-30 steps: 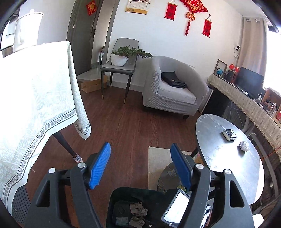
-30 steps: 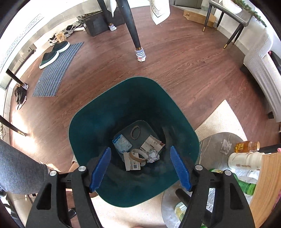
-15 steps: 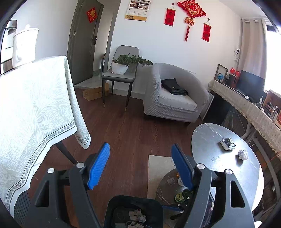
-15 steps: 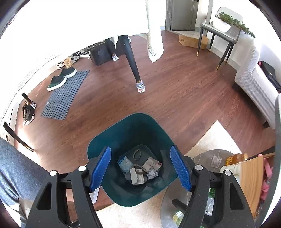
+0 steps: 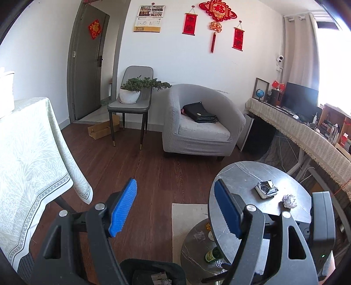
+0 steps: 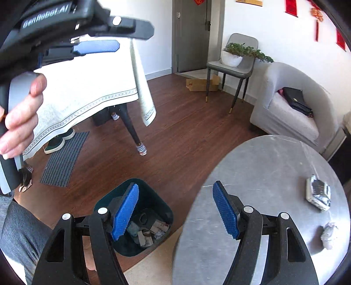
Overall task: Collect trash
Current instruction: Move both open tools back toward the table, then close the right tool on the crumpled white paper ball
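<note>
**Both grippers empty, two trash pieces on the round table**

Dark teal trash bin (image 6: 133, 219) sits on the floor, below and behind the left finger of the right gripper (image 6: 175, 210). Inside: a pale blue wrapper, crumpled paper, cardboard scraps, a ring-shaped item; anything finer is too small to tell. In the left wrist view only the bin's black-looking rim (image 5: 153, 266) shows at the bottom edge, under the left gripper (image 5: 175, 208).

Right gripper: jaws wide, nothing between the blue pads. Left gripper: same, wide and empty.

Trash on the grey round table (image 6: 252, 175): a crushed silver foil packet (image 6: 318, 194) ahead and right of the right gripper's right finger, and a crumpled white paper ball (image 6: 329, 234) nearer, at far right. Left wrist view has both too, packet (image 5: 266, 188) and ball (image 5: 289, 200), right of its right finger.

Writing: "GenRobot.AI" on the left gripper's body (image 6: 76, 24), seen top left in the right wrist view, with a hand (image 6: 19, 118) on its handle. Wall calendar (image 5: 150, 18) text unreadable.

Left wrist only: lower round shelf (image 5: 197, 247) under the table with a green glass bottle (image 5: 214, 254), red wall hangings, monitor on the side counter. Right wrist only: striped floor mat (image 6: 63, 157), shoes under the clothed table, grey trouser leg.
</note>
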Available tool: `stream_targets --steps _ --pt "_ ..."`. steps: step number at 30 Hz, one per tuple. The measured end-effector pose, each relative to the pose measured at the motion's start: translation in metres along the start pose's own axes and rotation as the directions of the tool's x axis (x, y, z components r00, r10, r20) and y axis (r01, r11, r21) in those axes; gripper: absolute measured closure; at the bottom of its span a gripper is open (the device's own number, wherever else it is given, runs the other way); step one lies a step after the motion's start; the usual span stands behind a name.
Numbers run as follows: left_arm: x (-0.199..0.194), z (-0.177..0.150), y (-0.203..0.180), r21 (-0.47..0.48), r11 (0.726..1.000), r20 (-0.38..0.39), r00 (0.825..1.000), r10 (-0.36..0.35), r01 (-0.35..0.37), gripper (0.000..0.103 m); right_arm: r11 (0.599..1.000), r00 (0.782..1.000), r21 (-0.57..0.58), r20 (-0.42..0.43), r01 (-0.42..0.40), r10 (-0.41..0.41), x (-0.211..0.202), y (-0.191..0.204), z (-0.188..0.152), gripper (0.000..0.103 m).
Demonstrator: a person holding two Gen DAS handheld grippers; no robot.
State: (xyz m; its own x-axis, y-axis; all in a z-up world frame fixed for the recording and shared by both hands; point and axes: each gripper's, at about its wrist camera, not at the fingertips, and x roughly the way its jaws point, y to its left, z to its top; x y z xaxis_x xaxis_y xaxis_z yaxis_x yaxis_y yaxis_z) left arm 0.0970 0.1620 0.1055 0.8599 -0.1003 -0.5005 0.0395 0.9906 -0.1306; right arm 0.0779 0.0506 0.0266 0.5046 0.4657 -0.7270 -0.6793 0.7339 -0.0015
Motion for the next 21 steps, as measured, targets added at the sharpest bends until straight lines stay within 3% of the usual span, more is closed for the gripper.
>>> stream_targets --steps 9,13,16,21 --pt "0.043 0.016 -0.049 0.076 0.997 -0.015 1.0 -0.027 0.028 0.026 0.983 0.987 0.125 0.067 0.134 -0.144 -0.041 -0.094 0.005 0.03" --pt "0.062 0.013 -0.07 0.072 0.995 -0.039 0.997 -0.059 0.062 0.026 0.966 0.976 0.184 0.085 0.181 -0.199 -0.053 -0.125 -0.007 0.029" --pt "0.074 0.006 -0.088 0.088 0.993 -0.057 0.995 -0.076 0.081 0.024 0.953 0.969 0.23 0.1 0.199 -0.227 -0.061 -0.146 -0.017 0.022" --pt "0.095 -0.006 -0.122 0.117 0.987 -0.099 0.99 -0.102 0.113 0.021 0.927 0.962 0.303 0.084 0.222 -0.258 -0.061 -0.179 -0.039 0.021"
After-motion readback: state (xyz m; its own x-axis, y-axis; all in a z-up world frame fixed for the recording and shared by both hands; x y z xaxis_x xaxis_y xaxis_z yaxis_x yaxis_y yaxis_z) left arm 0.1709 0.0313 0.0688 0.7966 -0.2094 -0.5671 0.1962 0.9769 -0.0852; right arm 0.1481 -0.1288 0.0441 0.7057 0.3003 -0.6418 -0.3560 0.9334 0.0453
